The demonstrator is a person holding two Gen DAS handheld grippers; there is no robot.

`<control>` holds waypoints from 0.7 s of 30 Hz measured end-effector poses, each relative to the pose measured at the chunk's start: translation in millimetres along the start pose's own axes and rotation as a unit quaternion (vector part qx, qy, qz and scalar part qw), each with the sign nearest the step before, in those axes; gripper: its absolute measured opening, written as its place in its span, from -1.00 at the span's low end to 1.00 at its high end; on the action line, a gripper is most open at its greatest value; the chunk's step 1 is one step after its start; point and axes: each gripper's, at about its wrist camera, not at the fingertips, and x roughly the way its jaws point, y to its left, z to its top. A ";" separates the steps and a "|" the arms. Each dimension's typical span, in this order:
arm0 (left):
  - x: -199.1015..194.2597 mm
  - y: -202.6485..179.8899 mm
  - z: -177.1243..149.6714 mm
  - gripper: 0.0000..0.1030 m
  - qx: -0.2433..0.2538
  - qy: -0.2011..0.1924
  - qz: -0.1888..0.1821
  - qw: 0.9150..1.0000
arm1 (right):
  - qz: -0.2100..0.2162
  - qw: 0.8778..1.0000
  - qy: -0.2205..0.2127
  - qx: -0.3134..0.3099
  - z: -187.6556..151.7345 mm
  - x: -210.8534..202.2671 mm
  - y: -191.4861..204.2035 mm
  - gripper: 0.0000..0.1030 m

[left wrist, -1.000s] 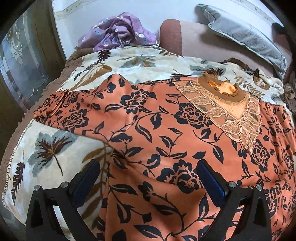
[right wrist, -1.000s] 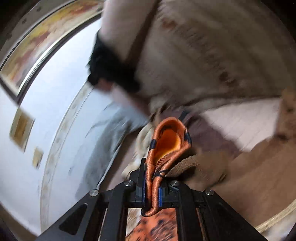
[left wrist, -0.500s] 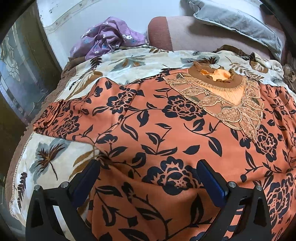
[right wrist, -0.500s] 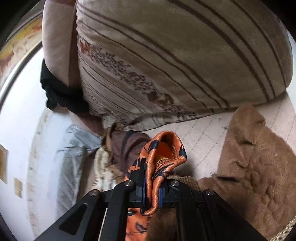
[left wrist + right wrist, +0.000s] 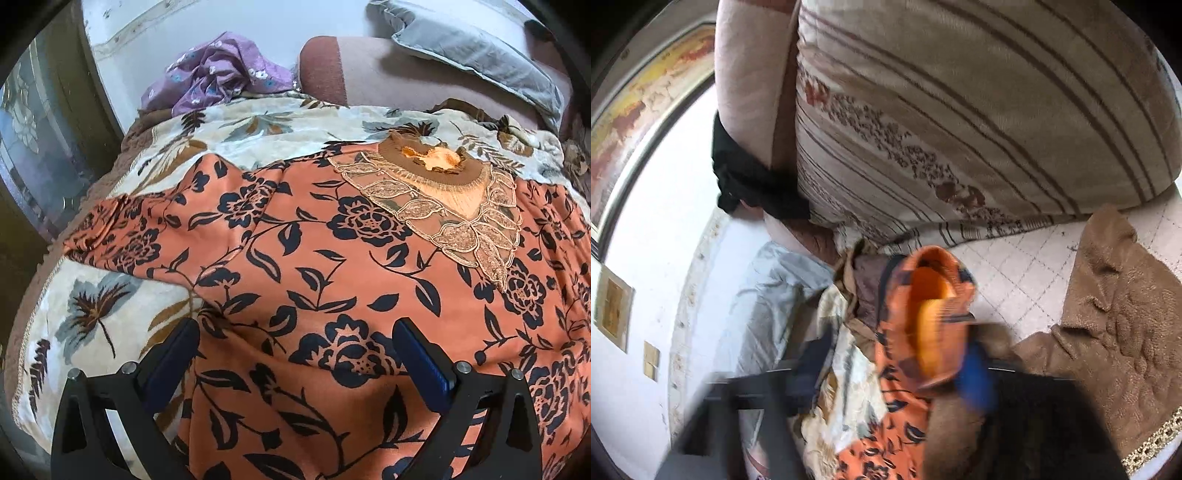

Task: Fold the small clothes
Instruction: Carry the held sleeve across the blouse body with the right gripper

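Note:
An orange garment (image 5: pixel 332 266) with black flowers and a gold embroidered neckline (image 5: pixel 443 199) lies spread flat on a floral blanket (image 5: pixel 96 317). My left gripper (image 5: pixel 295 354) is open and hovers low over the garment's lower part, holding nothing. In the blurred right wrist view, my right gripper (image 5: pixel 897 365) has its fingers spread apart, with a fold of the orange garment (image 5: pixel 923 325) standing loose between them. Its left finger (image 5: pixel 812 365) and blue right pad (image 5: pixel 975 376) are apart from each other.
A purple floral cloth (image 5: pixel 218 70) lies bunched at the back left by the wall. A grey pillow (image 5: pixel 472 48) and a brown bolster (image 5: pixel 325 66) lie at the back. A large striped cushion (image 5: pixel 960 110) and a brown fuzzy blanket (image 5: pixel 1115 332) are close to the right gripper.
My right gripper has opened and let go of the orange fold that it was pinching. The left gripper's view has shifted a little over the garment; it stays open.

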 end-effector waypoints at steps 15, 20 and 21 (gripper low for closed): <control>-0.1 -13.1 -2.8 1.00 0.025 -0.009 0.008 1.000 | -0.049 0.997 0.035 -0.049 0.6 5.7 4.7 -0.26; -3.0 -10.4 -1.8 1.00 0.019 -0.013 0.005 1.000 | -0.072 0.995 0.024 -0.063 -3.3 5.9 7.9 -0.63; -3.2 -9.7 -1.6 1.00 0.018 -0.013 0.005 1.000 | -0.069 0.995 0.018 -0.072 -3.2 3.2 11.6 -0.75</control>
